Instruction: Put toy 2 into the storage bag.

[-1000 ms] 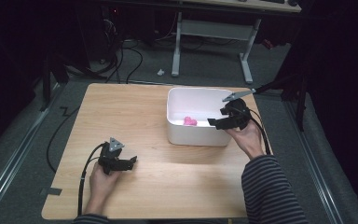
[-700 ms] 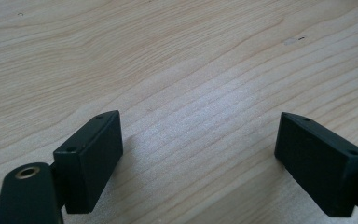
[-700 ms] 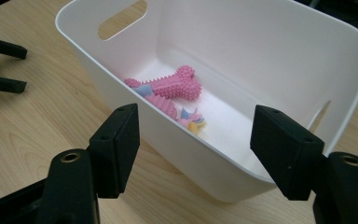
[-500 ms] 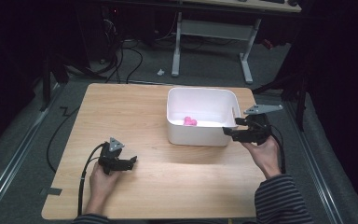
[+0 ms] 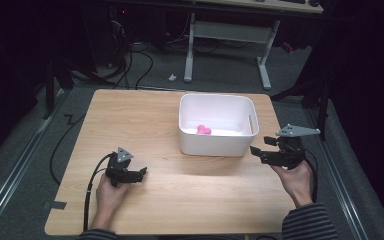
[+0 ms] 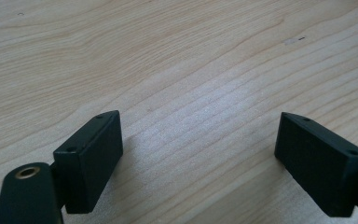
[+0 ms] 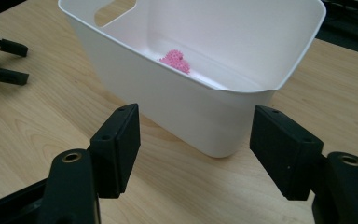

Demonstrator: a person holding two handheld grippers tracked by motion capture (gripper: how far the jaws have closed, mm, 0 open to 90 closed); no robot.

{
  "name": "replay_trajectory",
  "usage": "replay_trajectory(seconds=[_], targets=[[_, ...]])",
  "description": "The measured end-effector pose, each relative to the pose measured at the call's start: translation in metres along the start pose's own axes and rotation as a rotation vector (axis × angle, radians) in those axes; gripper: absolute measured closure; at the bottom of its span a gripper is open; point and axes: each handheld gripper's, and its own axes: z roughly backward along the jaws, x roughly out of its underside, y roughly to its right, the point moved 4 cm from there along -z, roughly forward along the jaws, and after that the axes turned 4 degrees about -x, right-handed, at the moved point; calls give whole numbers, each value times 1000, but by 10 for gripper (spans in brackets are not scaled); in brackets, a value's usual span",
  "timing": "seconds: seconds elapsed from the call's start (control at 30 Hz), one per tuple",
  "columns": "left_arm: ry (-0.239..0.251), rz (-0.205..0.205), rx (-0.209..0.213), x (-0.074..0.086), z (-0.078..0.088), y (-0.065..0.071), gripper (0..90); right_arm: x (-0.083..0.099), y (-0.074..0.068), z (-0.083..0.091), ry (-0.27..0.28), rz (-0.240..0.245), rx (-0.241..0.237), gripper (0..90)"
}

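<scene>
Pink toy (image 5: pixel 203 130), small and bumpy, lies on the bottom of the white bin (image 5: pixel 215 145), which stands right of the centre of the high view, on the far half of the wooden desk (image 5: pixel 130 115). From my remote seat I see the right tongs (image 5: pixel 261 153) in the right part of that frame, just beside the near right corner of the bin, held in the person's right hand (image 5: pixel 295 177). In the right gripper view the jaws of these tongs (image 7: pixel 196 140) stand wide apart with nothing between them, and the corner of the bin (image 7: pixel 214 116) is in front of them; the pink toy (image 7: pixel 177 60) shows inside, in the upper middle of that frame. The left tongs (image 5: pixel 136 174) are in the lower left part of the high view, low over the desk and well apart from the bin, held in the left hand (image 5: pixel 109 192). In the left gripper view its jaws (image 6: pixel 198 154) are also apart, over bare wood (image 6: pixel 191 70).
</scene>
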Motion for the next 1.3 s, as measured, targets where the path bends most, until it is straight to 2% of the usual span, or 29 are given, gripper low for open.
replay_trajectory(seconds=[0.37, 0.67, 0.83, 1.3], targets=[[0, 0, 0, 0, 0, 0, 152, 34, 2, 0, 8, -52, 8, 337], [0, 1, 0, 0, 0, 0, 152, 56, 3, -16, -4, -90, -3, 339], [0, 1, 0, 0, 0, 0, 152, 64, 4, -26, -3, -110, -7, 342], [0, 1, -1, 0, 0, 0, 152, 79, 5, -47, -20, -130, -5, 345]])
